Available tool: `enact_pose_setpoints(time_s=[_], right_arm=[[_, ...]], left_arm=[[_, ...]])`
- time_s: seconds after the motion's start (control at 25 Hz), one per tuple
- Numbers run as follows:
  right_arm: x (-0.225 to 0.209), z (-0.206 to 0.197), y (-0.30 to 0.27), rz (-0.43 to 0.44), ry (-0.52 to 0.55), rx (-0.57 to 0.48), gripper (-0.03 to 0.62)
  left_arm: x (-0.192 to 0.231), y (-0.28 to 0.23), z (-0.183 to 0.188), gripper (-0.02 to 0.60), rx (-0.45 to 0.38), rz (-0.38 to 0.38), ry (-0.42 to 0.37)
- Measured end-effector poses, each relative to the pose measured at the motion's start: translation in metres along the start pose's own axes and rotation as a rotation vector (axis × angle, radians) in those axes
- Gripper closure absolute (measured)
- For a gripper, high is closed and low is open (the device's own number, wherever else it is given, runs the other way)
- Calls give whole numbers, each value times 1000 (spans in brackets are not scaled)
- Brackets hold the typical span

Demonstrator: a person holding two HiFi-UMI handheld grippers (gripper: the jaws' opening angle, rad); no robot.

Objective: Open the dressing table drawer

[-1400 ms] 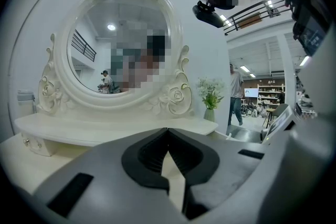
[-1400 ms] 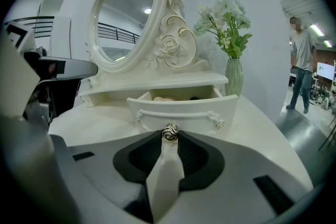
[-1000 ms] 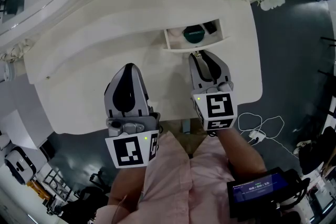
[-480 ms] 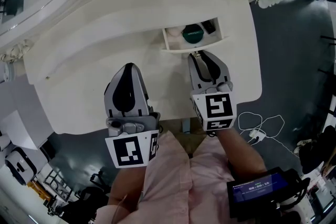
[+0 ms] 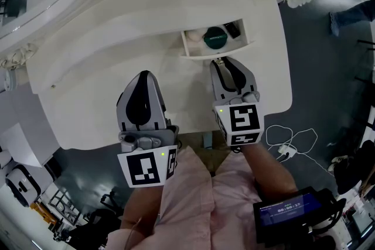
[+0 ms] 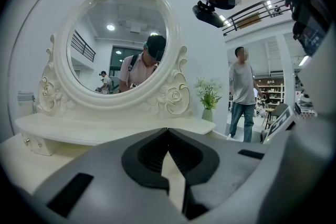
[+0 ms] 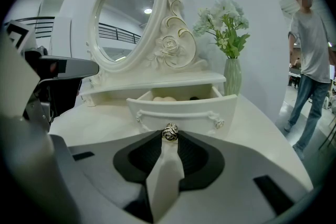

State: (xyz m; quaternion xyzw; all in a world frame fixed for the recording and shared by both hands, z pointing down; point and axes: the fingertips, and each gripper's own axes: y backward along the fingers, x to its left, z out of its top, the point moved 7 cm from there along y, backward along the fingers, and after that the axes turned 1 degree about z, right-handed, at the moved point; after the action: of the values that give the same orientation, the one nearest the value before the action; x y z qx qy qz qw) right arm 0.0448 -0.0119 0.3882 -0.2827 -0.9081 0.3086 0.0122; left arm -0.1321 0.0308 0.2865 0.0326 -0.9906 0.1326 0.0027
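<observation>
The white dressing table [image 5: 117,50] has its small drawer [image 5: 218,54] pulled out, seen front-on in the right gripper view as the drawer [image 7: 181,109]. My right gripper [image 5: 220,61] is shut on the drawer's metal rose knob [image 7: 169,132], which sits between the jaw tips of the right gripper [image 7: 169,135]. A dark green round lid [image 5: 215,37] and pale items lie inside the drawer. My left gripper [image 5: 142,75] hovers over the tabletop to the left, jaws shut and empty; in its own view the left gripper [image 6: 168,130] has its tips touching.
An oval mirror [image 6: 118,39] in a carved frame stands at the back. A vase of white flowers [image 7: 231,75] sits on the back right corner, right of the drawer. A person [image 7: 311,60] stands beyond the table's right edge. Cables [image 5: 293,142] lie on the floor.
Both grippers and the drawer stay as they were. Only a passer-by's legs have moved at the head view's upper right.
</observation>
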Motion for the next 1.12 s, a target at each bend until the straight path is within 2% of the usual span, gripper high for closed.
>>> enact_pose_setpoints(time_s=[1.12], right_arm=[[1,0,2,-5,-9,-13,485]], left_arm=[[-1,0,2,560,-2,0,-6]])
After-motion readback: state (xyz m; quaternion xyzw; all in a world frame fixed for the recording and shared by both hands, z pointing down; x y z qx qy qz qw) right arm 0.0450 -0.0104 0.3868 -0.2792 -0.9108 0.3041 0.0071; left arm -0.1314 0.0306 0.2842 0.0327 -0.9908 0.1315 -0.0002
